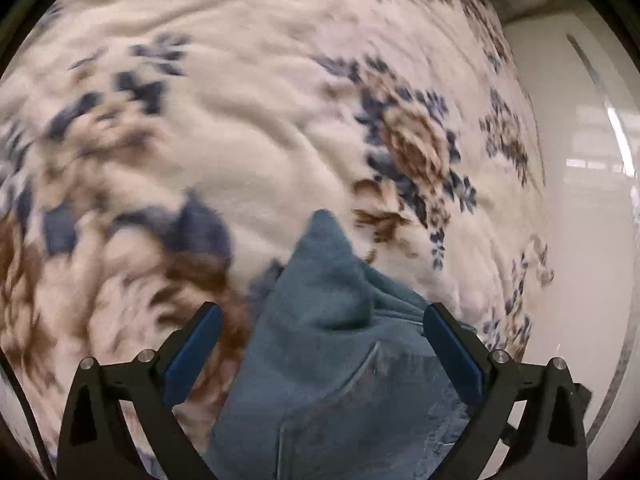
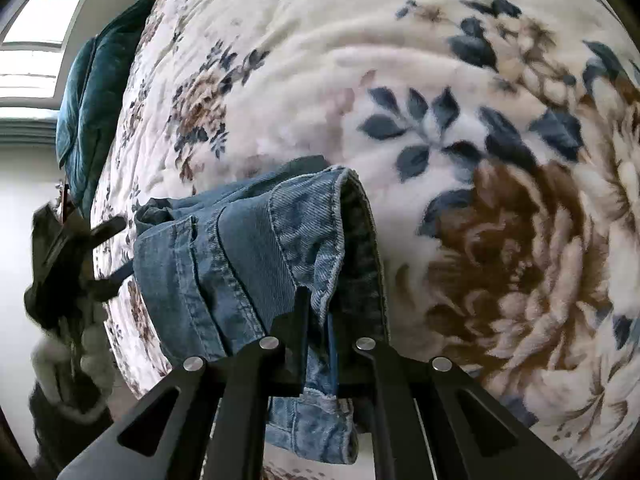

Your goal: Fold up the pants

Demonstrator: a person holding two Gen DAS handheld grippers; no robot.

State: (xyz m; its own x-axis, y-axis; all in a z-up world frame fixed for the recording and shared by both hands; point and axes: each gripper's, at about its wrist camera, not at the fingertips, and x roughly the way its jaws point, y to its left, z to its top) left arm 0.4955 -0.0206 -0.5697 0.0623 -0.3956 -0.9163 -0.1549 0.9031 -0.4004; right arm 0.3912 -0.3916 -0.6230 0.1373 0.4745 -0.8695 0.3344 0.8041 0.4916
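Denim jeans (image 2: 256, 248) pinched tight in my right gripper (image 2: 320, 312), my left gripper (image 1: 322, 316) spread wide around their bunched fabric, floral blanket (image 1: 256, 128) beneath

floral blanket (image 2: 460, 100) — cream, blue leaves, brown blooms | teal cushion (image 2: 96, 92) — at blanket's edge, below window (image 2: 36, 40)

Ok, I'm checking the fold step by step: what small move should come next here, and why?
Probably close the left gripper on the jeans. Its jaws stand wide open with the denim lying between them, while the right gripper is already clamped on the jeans over the floral blanket. A fold likely needs both ends held.
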